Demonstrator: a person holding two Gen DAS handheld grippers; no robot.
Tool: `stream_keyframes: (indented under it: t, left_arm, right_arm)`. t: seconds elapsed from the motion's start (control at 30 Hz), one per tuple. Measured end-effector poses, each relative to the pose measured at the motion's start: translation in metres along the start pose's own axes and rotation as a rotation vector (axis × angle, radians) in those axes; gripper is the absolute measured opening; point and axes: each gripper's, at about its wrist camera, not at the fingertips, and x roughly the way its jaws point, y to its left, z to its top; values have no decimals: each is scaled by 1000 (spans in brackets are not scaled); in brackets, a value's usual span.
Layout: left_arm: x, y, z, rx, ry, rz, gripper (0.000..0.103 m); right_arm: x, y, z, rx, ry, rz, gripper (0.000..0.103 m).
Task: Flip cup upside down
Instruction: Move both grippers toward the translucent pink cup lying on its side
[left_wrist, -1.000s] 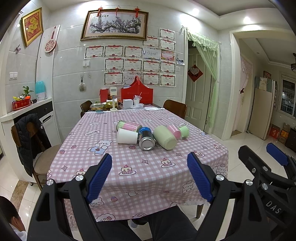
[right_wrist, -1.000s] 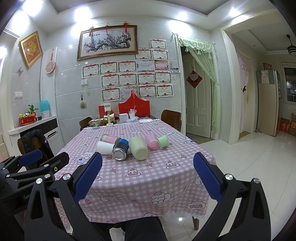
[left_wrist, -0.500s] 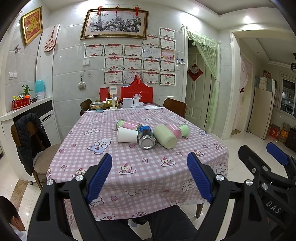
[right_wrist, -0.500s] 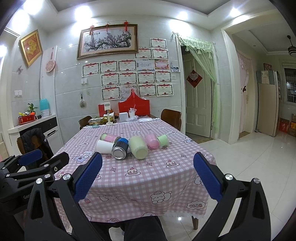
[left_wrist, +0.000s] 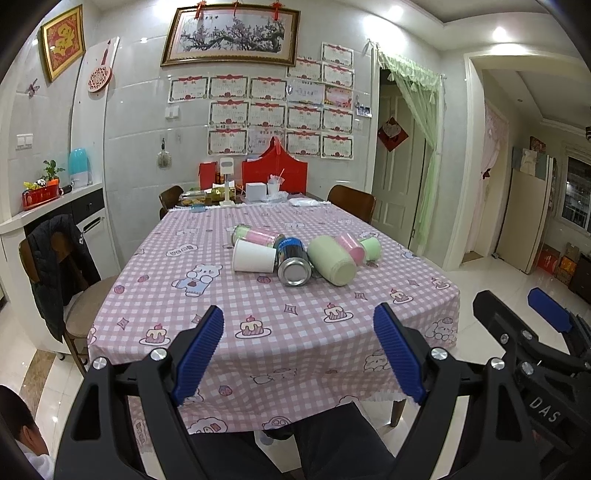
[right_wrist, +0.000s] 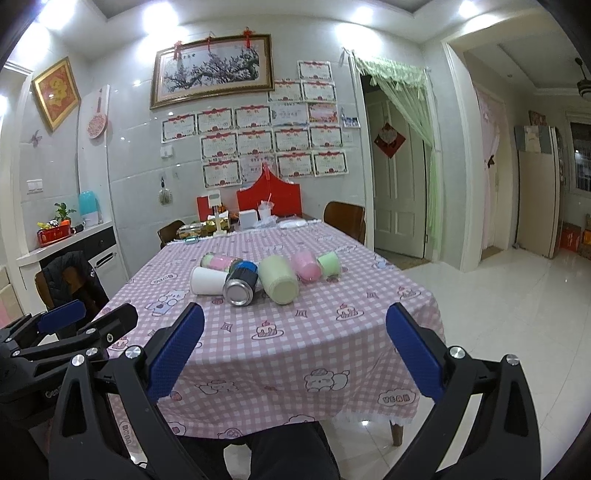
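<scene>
Several cups lie on their sides in a cluster mid-table: a white cup (left_wrist: 254, 256), a blue-banded metal cup (left_wrist: 293, 262), a large pale green cup (left_wrist: 331, 259), a pink cup (left_wrist: 351, 246), a small green cup (left_wrist: 371, 248) and a pink-and-green cup (left_wrist: 255, 235) behind. The same cluster shows in the right wrist view, with the white cup (right_wrist: 208, 280) and the large green cup (right_wrist: 278, 279). My left gripper (left_wrist: 298, 325) is open and empty, held short of the table's near edge. My right gripper (right_wrist: 294, 326) is open and empty, to the right of the left one.
The table has a pink checked cloth (left_wrist: 229, 317). Boxes, a red stand (left_wrist: 274, 170) and clutter sit at its far end. Chairs stand at the left (left_wrist: 70, 280) and far right (left_wrist: 351, 204). A person's head (left_wrist: 22, 428) is low at the left.
</scene>
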Motion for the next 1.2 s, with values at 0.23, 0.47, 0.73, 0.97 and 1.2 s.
stream_keyframes:
  t: [0.23,0.47,0.73,0.97,1.2]
  left_arm:
    - [26,1,-5,-9,51,0,82]
    - [72,0,-12,-17,133,-16,82]
    - [131,-7,-14,-38,228,-55,82]
    - [186,-27,-3,-47,294,-72,82]
    - [234,-62,30,-43,304,-90,82]
  right_arm:
    - [19,-2,-5,1,55,-8,95]
    - [56,-12,-14,24,145,-22,95]
    - [100,-31,-17,52,228,-57,95]
    - [144,-57,-10,96,285,-61,95]
    - [188,-98,17,165,308,-51,95]
